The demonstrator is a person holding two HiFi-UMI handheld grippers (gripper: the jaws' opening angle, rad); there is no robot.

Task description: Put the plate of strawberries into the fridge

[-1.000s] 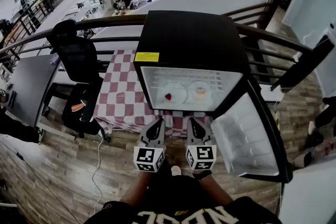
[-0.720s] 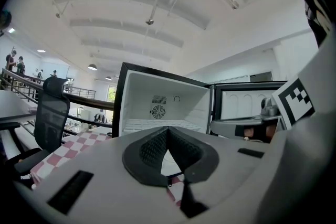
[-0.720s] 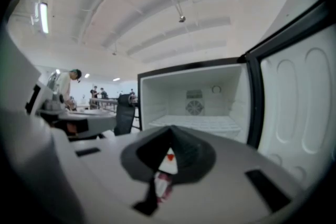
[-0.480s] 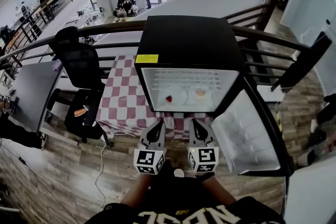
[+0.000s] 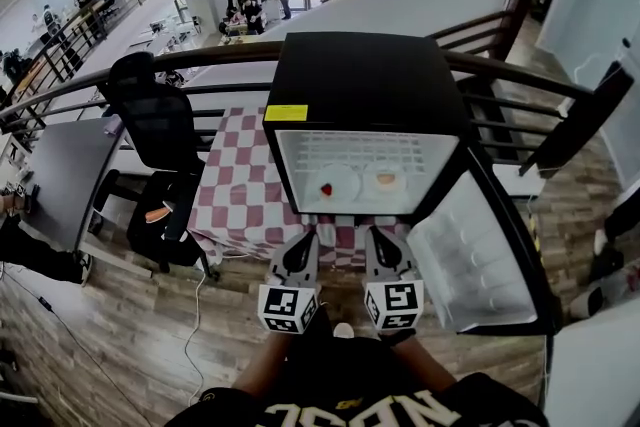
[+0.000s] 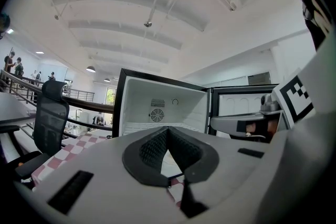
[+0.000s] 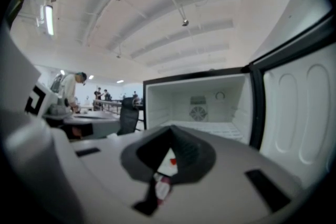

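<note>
The small black fridge stands open on the checkered table, its door swung out to the right. On its white shelf lies a white plate with a red strawberry, and beside it a second plate with pale food. My left gripper and right gripper hang side by side just in front of the fridge, below its opening, both shut and holding nothing. In the right gripper view the strawberry shows through the notch between the shut jaws. The left gripper points at the fridge interior.
A red-and-white checkered cloth covers the table under the fridge. A black office chair stands to the left, with a dark railing behind. A white cable runs over the wooden floor. The open door fills the right side.
Both grippers have drawn back slightly toward me and stayed shut. The plates in the fridge have not moved.
</note>
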